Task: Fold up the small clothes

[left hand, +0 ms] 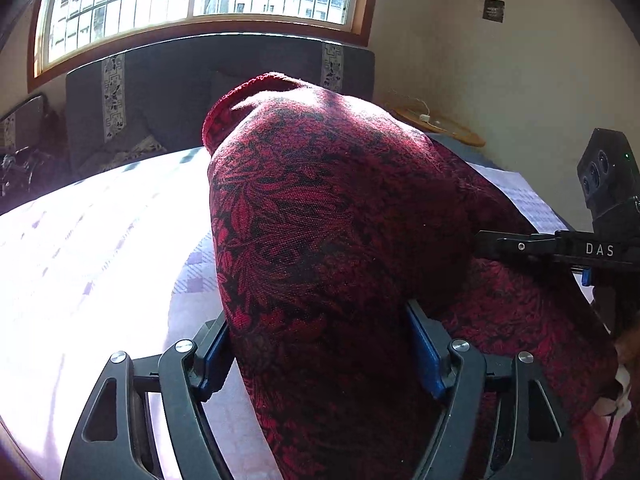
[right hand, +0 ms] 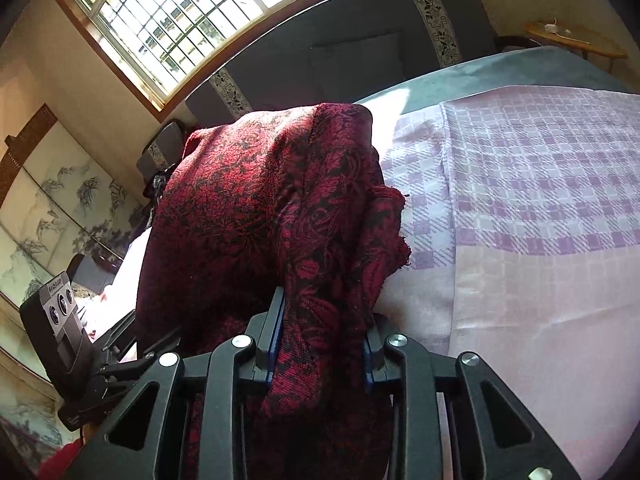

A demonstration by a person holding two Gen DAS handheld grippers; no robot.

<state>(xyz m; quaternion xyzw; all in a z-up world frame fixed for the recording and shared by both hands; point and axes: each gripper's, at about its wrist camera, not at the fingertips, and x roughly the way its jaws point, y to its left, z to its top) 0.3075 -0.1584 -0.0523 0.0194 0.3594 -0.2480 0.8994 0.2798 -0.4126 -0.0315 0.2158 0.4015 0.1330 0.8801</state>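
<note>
A dark red garment with a black leaf pattern hangs bunched above the bed, held between both grippers. In the left wrist view my left gripper stands wide, and a thick fold of the garment fills the gap, touching both blue pads. In the right wrist view my right gripper is shut narrowly on a gathered fold of the same garment, which rises in a hump in front of it. One finger of the right gripper reaches in from the right edge of the left wrist view. The garment's far side is hidden.
A lilac checked sheet covers the bed, bright with sun on the left. A dark headboard stands under a barred window. A small wooden side table sits by the far corner. A painted screen lines the left wall.
</note>
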